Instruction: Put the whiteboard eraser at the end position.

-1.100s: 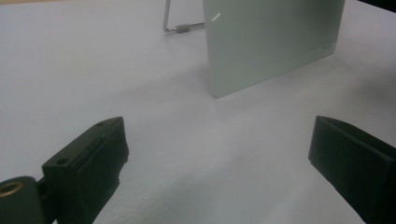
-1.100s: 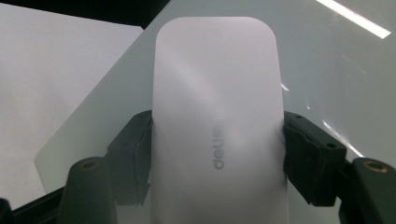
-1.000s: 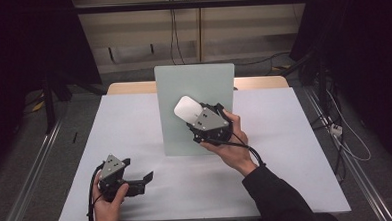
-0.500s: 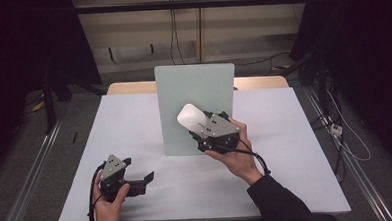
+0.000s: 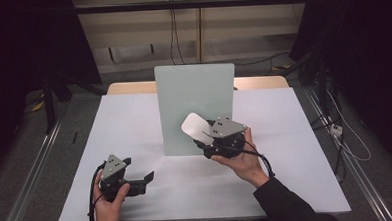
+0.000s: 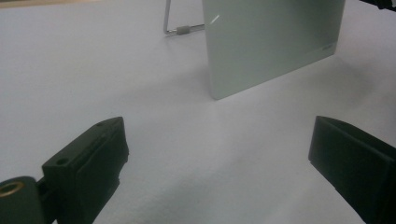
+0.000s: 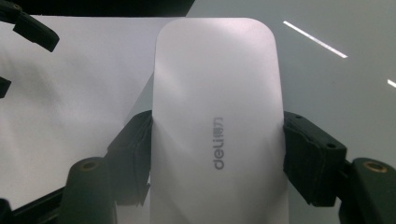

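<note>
Currently, right gripper (image 5: 205, 135) clamps a white eraser (image 7: 217, 126) before the upright board (image 5: 196, 98). Left gripper (image 5: 144, 180), jaws apart, rests near left on the table (image 5: 285, 131).

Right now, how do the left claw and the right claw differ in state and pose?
The left claw is open and holds nothing, while the right claw is shut on the white eraser. The left claw sits low by the white table; the right claw is raised against the upright green board. Both are hand-held and black-jawed.
</note>
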Demonstrator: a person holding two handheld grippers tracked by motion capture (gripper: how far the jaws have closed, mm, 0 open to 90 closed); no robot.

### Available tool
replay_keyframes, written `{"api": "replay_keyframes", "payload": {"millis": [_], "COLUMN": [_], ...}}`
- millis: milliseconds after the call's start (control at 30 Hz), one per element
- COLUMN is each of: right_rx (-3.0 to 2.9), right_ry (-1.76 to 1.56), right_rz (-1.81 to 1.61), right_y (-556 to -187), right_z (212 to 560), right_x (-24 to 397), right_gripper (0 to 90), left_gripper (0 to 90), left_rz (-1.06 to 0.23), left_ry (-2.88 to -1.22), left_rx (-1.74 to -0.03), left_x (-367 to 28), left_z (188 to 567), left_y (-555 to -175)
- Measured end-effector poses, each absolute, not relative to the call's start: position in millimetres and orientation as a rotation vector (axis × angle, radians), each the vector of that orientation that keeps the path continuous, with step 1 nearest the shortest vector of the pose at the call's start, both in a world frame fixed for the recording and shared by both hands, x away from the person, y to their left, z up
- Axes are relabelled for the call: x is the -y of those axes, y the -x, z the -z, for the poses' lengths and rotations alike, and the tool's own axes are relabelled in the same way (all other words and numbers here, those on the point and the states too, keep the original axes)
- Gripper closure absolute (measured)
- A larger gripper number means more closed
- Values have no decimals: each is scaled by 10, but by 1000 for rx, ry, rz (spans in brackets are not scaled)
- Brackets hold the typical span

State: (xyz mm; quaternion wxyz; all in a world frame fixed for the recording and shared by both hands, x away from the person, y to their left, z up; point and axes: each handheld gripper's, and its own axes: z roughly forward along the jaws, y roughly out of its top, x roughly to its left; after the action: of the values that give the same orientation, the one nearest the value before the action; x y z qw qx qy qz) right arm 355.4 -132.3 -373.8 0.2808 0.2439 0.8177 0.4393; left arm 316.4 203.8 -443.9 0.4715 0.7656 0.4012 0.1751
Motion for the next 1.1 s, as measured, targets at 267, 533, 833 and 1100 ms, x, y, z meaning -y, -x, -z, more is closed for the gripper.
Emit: {"api": "replay_keyframes", "payload": {"millis": [267,533,833,1100], "right_rx": [-2246,-2312,-2363,-2413], "right_ry": [-686,-710,-739,-729], "right_rz": [-1177,-1166,-1163,-1116], "right_y": [-3552,-3474,-3436,-3372], "right_z": [3768,3789,3849,3910], "right_x": [1377,1475,1567,1582], "right_gripper": [317,317,317,317], "left_gripper": [45,45,45,45], "left_rz": [-431,-445,-451,-447], "left_ry": [-1889,-1890,-1889,-1879], "left_rx": [-969,-970,-970,-978], "left_x": [-2048,-2034,-2036,-2040], "left_z": [4431,4420,4417,4417], "left_y": [-3160,-3131,-3131,-3127]}}
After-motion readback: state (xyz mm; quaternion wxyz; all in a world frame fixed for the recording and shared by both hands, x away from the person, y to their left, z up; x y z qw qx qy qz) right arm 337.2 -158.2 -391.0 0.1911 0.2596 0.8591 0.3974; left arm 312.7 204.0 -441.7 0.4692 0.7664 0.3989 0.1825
